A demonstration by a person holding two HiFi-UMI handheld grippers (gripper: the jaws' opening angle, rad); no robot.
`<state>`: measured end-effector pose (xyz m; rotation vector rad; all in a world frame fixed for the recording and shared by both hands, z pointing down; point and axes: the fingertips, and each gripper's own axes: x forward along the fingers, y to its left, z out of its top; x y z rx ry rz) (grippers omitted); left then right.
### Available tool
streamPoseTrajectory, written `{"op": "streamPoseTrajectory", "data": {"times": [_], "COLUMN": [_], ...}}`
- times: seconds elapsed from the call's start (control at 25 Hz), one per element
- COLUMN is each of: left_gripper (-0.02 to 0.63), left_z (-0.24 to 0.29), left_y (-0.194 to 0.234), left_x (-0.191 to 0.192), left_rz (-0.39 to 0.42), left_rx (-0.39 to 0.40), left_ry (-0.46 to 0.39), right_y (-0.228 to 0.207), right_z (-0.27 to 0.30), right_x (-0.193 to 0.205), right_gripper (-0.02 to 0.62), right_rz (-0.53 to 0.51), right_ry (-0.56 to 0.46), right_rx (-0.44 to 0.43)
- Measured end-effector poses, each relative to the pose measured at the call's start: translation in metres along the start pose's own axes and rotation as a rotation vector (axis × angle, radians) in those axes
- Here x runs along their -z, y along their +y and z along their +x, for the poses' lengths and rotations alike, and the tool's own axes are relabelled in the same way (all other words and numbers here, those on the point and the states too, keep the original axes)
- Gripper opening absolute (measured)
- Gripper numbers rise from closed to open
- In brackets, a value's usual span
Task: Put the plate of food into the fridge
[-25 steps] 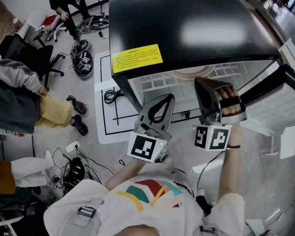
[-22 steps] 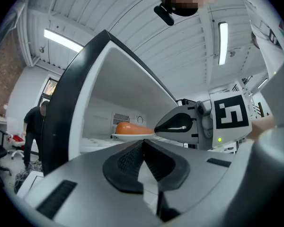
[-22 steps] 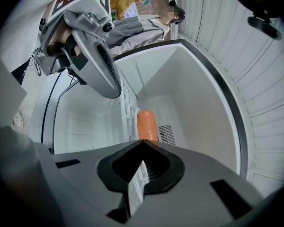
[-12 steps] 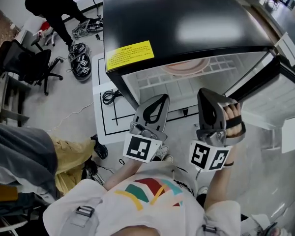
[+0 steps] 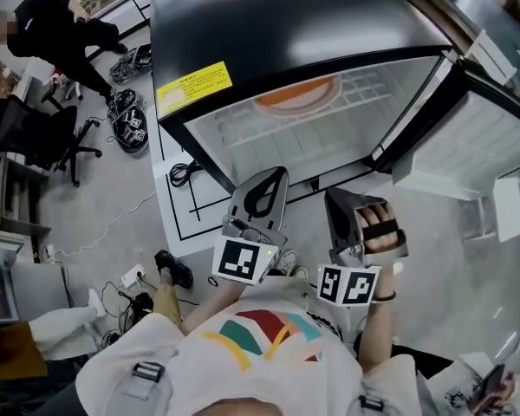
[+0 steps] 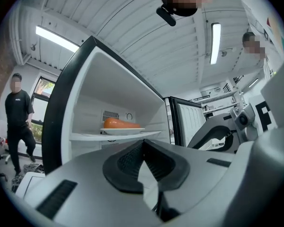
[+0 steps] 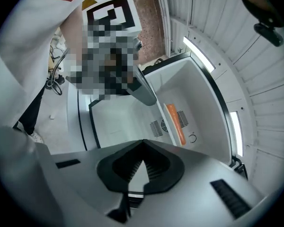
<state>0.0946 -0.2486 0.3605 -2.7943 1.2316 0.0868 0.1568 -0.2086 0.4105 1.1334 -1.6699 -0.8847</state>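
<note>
Head view: plate of food [image 5: 296, 96] rests toward the back edge of the shelf [image 5: 329, 128] in the open fridge [image 5: 286, 24]. The left gripper [image 5: 271, 176] and right gripper [image 5: 336, 199] hover outside, fingers clenched on nothing, apparently because delivery is done.

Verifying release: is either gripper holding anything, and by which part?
Nothing is held. The left gripper and right gripper are both shut and empty; the plate of food sits on the fridge shelf, apart from both.
</note>
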Motion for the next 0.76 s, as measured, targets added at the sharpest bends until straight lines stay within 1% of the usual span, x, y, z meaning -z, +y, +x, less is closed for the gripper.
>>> {"op": "streamPoseTrajectory", "data": {"times": [0.32,0.76], "left_gripper": [0.005,0.005], "left_z": [0.002,0.000], "left_y": [-0.022,-0.022], "left_x": [-0.005,-0.008], "left_rz": [-0.012,-0.013], "left_rx": [0.046,0.038], "left_ry": [-0.017,-0.024], "right_y": [0.003,-0.002], "right_z": [-0.011,-0.017], "right_x": [0.000,-0.004], "right_gripper": [-0.002,-0.002], "right_rz": [0.018,0.017], "right_ry": [0.010,0.001], "right_rx": [-0.001,0.016]}}
